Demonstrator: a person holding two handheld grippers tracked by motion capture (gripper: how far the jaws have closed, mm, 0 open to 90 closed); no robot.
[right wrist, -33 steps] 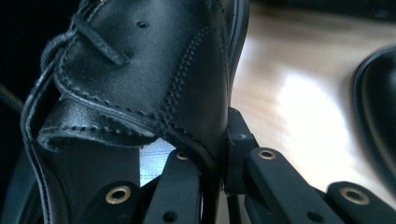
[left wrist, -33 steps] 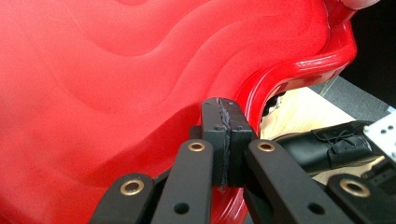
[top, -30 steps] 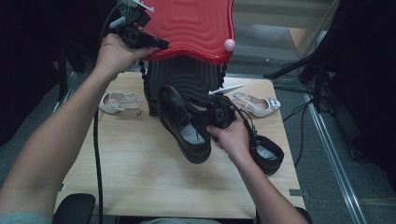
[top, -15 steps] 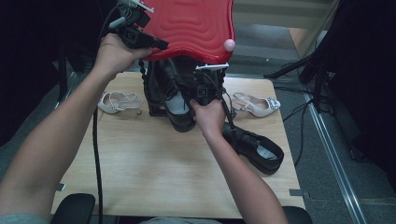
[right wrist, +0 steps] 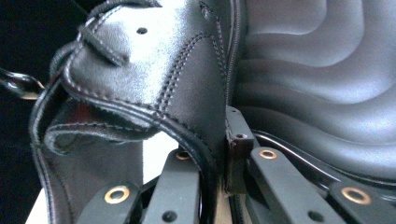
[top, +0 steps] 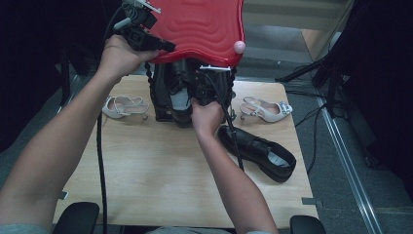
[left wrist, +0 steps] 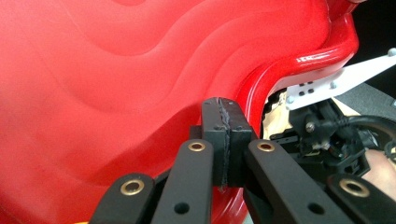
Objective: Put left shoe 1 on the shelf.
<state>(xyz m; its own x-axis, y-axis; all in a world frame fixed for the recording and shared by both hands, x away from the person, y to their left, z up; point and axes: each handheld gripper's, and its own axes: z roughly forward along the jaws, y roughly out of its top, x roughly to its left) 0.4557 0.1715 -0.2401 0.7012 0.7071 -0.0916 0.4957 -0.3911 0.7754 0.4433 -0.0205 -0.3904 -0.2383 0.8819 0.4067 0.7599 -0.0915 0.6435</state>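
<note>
My left gripper (top: 164,47) is shut on the left rim of a red wavy lid (top: 199,27) and holds it raised over a black case (top: 159,100) at the table's back. In the left gripper view the pads (left wrist: 219,135) are pressed together at the red lid (left wrist: 116,70) edge. My right gripper (top: 197,95) is shut on the collar of a black leather shoe (top: 179,100), which sits inside the case under the lid. In the right gripper view the black shoe (right wrist: 154,70) wall lies between the jaws of the right gripper (right wrist: 219,149), which have just been easing open a little, beside the case's ribbed black lining (right wrist: 322,70).
A second black shoe (top: 258,152) lies on the wooden table (top: 146,170) to the right of my right forearm. One white sandal (top: 124,106) lies left of the case and another white sandal (top: 265,109) right of it. A dark stand (top: 331,73) is off the table's right edge.
My right gripper carried the black shoe from the table's middle back into the case under the lid. The left gripper and the red lid kept still.
</note>
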